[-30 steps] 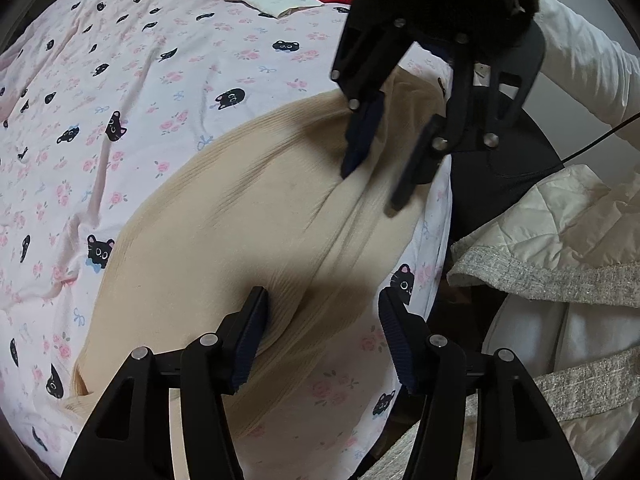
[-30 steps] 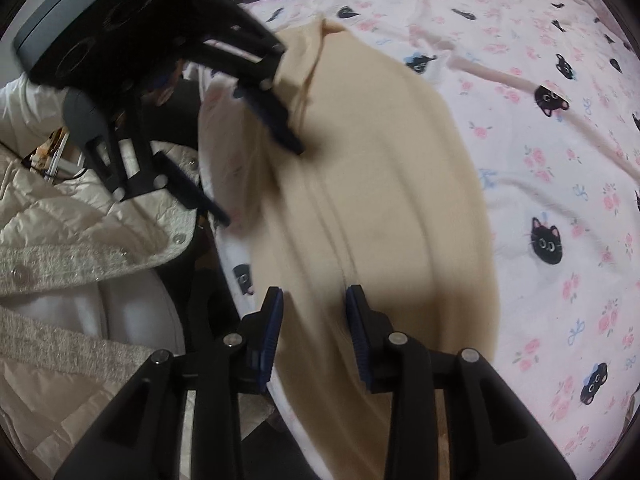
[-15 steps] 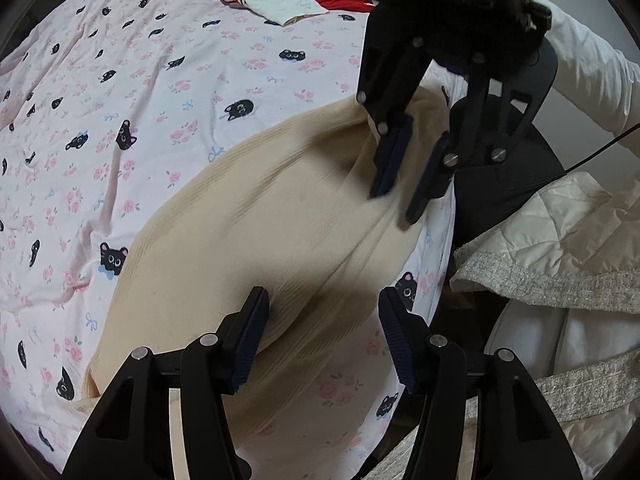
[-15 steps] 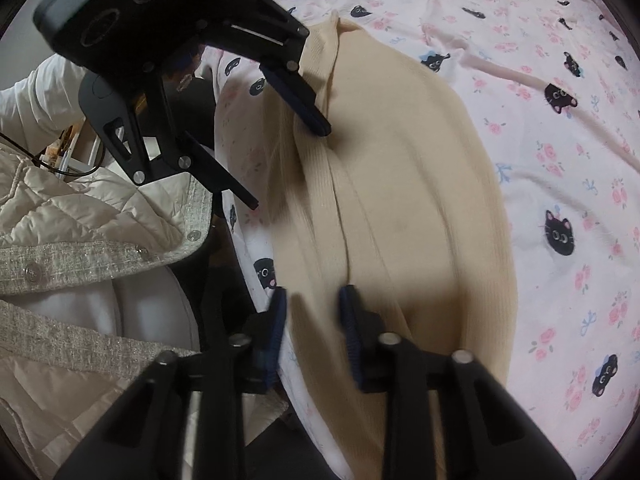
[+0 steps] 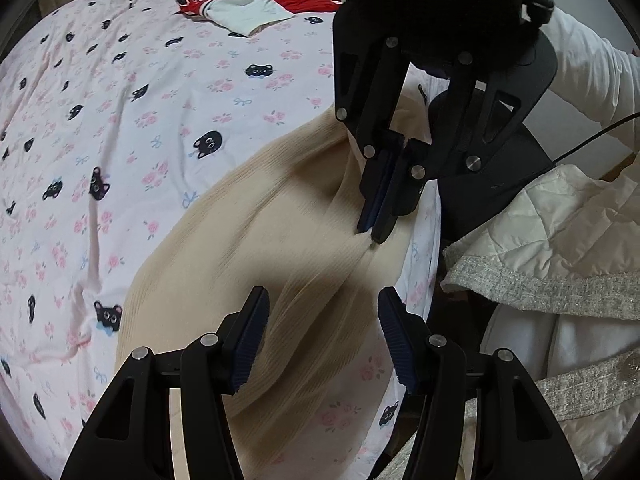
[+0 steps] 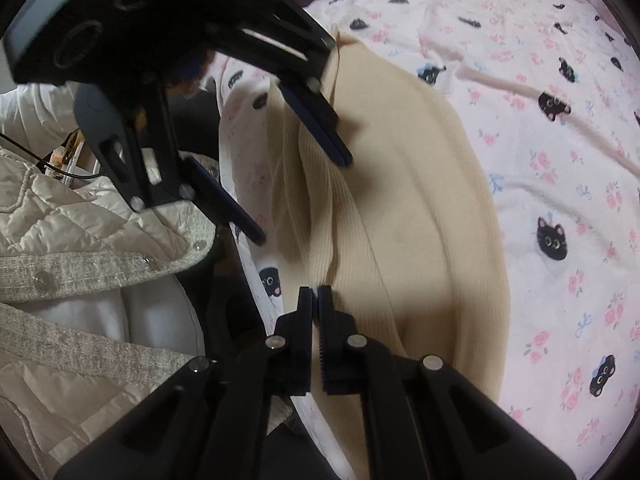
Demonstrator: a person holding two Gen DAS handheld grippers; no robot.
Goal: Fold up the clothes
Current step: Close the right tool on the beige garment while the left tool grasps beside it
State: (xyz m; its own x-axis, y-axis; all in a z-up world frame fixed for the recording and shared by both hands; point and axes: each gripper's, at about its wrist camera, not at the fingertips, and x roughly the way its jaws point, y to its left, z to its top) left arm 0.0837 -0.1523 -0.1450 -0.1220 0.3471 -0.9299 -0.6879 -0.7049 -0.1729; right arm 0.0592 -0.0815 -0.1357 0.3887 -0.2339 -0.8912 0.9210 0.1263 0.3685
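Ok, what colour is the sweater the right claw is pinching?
Plain cream-beige, ribbed knit sweater; clearest in the right wrist view.

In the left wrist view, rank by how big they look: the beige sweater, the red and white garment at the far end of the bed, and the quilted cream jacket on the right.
1. beige sweater
2. quilted cream jacket, cut off by the frame
3. red and white garment; being farthest from the camera shrinks it, so its true rank is unsure.

Ribbed cream knit garment (image 5: pixel 280 232): lower hem cut off at bottom frame edge; folds motion-blurred near the closed right gripper (image 5: pixel 376 236).
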